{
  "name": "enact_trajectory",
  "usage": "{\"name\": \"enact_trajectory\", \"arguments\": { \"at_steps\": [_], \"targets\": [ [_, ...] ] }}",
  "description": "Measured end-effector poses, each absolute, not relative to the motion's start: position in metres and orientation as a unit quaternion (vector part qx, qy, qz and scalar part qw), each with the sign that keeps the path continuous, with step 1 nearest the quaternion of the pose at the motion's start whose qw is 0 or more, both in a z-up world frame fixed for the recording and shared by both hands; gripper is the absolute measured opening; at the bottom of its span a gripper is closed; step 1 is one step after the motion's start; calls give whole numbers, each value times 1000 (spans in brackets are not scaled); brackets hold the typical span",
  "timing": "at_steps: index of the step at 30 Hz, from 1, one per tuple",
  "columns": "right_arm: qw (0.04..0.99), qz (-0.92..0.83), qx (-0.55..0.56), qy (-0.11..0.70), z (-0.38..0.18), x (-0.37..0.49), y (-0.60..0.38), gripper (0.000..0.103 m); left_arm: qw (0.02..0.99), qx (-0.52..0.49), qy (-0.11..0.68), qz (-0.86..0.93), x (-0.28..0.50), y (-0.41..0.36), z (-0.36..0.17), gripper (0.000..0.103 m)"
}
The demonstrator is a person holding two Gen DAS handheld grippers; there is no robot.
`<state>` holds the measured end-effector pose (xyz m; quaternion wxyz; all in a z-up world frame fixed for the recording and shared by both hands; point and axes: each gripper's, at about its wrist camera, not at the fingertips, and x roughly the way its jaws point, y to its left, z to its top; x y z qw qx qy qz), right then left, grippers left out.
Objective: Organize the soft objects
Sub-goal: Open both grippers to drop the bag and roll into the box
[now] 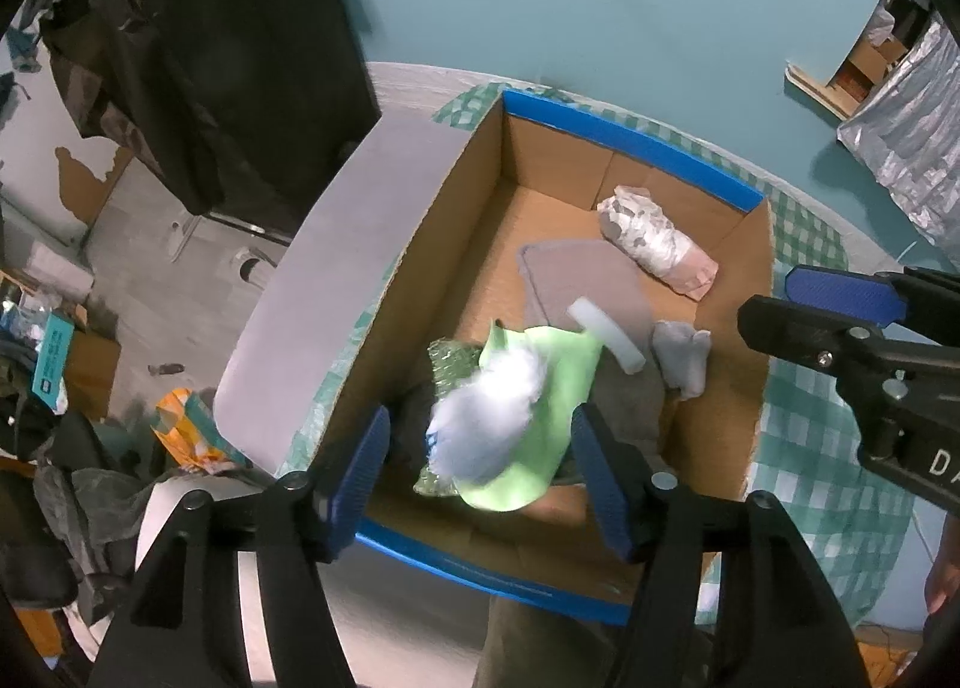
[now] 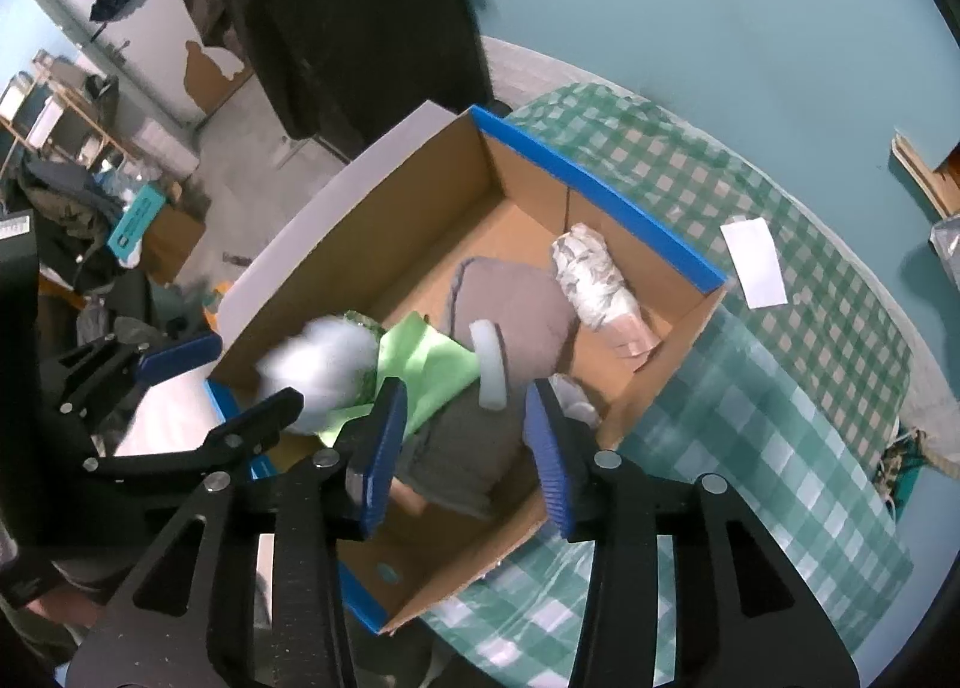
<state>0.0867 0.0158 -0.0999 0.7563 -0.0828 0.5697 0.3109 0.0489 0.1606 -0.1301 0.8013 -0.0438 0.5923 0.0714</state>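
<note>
Open cardboard box (image 1: 456, 190) with blue-taped rim, standing on a desk (image 2: 780, 448) covered by a green-and-white checked cloth. Both grippers hang above the box, looking down into it.

Left gripper (image 1: 480, 466): fingers (image 1: 360, 466) spread wide, gripping nothing. Directly below the gap between them is a blurred white fluffy tuft (image 1: 486, 406); whether it rests on the items beneath or is in the air cannot be told. Under and around it lies a light green cloth (image 1: 540, 448), overlapping a crumpled piece of green bubble wrap (image 1: 453, 364) near the box's left wall.

Right gripper (image 2: 465, 448): fingers (image 2: 549, 460) likewise apart and holding nothing, positioned over the near right part of the box. It also appears at the right edge of the left wrist view, outside the box wall.

Other box contents: a grey-brown cloth (image 2: 516, 298) spread across the middle of the floor; a white foam strip (image 2: 489, 364) lying on top of it, touching the edge of the green cloth; a small pale grey bundle (image 1: 681, 358) just beside the right wall; a rolled item in crinkled pinkish-white plastic (image 1: 654, 241) in the far right corner, apart from the rest.

On the desk beyond the box, a white paper slip (image 2: 753, 262) lies flat on the checked cloth, well apart from the box.
</note>
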Motion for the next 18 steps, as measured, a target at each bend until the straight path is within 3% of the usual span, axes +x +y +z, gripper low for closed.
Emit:
{"name": "enact_trajectory", "arguments": {
  "at_steps": [18],
  "targets": [
    [783, 300, -66, 541, -64, 70, -24, 45, 819, -21, 569, 69, 35, 136, -81, 66]
  ]
}}
